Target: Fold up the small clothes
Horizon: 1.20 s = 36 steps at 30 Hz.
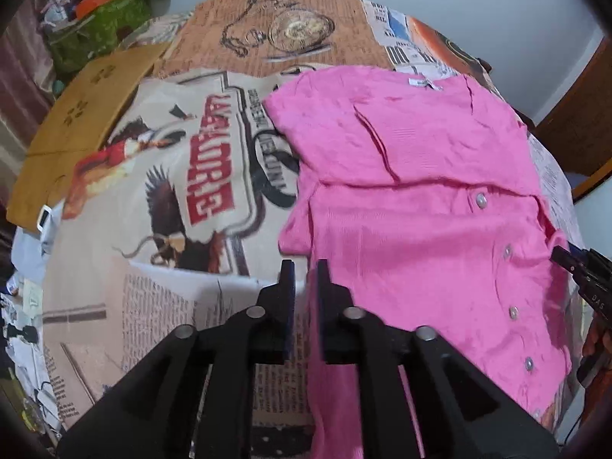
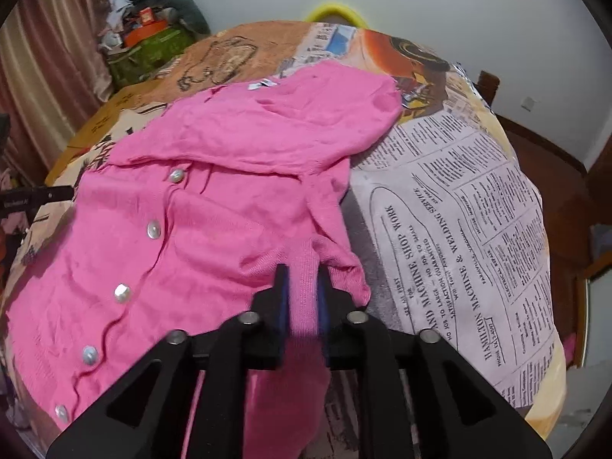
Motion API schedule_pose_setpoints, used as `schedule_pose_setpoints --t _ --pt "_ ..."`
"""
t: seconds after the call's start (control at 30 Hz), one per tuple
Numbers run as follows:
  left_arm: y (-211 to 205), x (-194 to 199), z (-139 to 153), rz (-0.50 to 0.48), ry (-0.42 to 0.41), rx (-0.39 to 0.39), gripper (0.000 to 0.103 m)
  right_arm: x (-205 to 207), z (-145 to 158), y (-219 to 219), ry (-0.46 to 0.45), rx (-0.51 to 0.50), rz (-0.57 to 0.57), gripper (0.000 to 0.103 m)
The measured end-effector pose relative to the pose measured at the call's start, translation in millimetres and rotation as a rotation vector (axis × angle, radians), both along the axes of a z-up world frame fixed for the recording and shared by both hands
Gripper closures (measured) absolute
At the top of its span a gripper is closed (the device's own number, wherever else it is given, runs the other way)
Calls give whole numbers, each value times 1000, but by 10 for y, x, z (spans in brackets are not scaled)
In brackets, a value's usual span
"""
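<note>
Right gripper (image 2: 302, 279) nearest the lens in the right wrist view, fingers nearly together and clamped on a ribbed pink band, the hem or cuff of the pink cardigan (image 2: 214, 199). Cloth runs up from between the pads onto the table. Left gripper (image 1: 305, 273) has a narrow gap between its fingers; the cardigan's near left edge lies just beside its right finger, and whether the pads pinch any cloth can't be told.

Cardigan lies mostly flat on the newspaper-print tablecloth (image 2: 459, 206), button row (image 1: 508, 279) facing up, upper part folded down over the body, white neck label (image 1: 420, 83) at the far edge. Sleeve end pokes out at its left edge in the left wrist view.

Open cloth left of the garment (image 1: 172, 176) and right of it. Cardboard sheet (image 1: 80, 122) sits at the far left corner. Table edge falls away close on the right, wooden chair (image 2: 566, 176) just beyond it. Cluttered green box (image 1: 99, 26) off the far left.
</note>
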State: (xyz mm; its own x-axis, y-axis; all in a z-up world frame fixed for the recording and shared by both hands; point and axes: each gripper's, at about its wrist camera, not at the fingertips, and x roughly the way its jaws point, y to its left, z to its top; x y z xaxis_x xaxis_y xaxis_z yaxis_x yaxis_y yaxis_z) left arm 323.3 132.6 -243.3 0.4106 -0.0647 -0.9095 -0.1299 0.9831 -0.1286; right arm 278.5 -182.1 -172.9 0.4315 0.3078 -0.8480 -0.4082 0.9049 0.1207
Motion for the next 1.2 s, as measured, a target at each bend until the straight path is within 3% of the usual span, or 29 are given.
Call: schedule_pose_setpoints --t 0.1,0.33,0.8,0.9,0.97,1.03,1.1,1.2 --pt "10 -140 25 -4 -5 -37 67 -90 71 -86 -9 9 -6 59" --pt "-12 -578 134 -28 -8 -32 59 -371 210 -260 -3 10 3 48" --pt "-185 -1214 61 -57 4 -83 57 -831 -61 -332 135 50 7 48" --pt "-237 -1275 58 -61 -15 -67 62 -874 -96 -292 122 56 8 48" --pt "-243 -1298 61 -66 -20 -102 75 -875 -110 -302 128 86 -1 54" --pt "-271 -1310 76 -80 -24 -125 91 -876 -118 -312 146 131 2 76" --pt "-301 -1311 92 -90 -29 -126 96 -873 -101 -296 129 128 4 90" --pt "-288 -1303 139 -78 -44 -118 98 -893 -49 -285 99 122 -1 95"
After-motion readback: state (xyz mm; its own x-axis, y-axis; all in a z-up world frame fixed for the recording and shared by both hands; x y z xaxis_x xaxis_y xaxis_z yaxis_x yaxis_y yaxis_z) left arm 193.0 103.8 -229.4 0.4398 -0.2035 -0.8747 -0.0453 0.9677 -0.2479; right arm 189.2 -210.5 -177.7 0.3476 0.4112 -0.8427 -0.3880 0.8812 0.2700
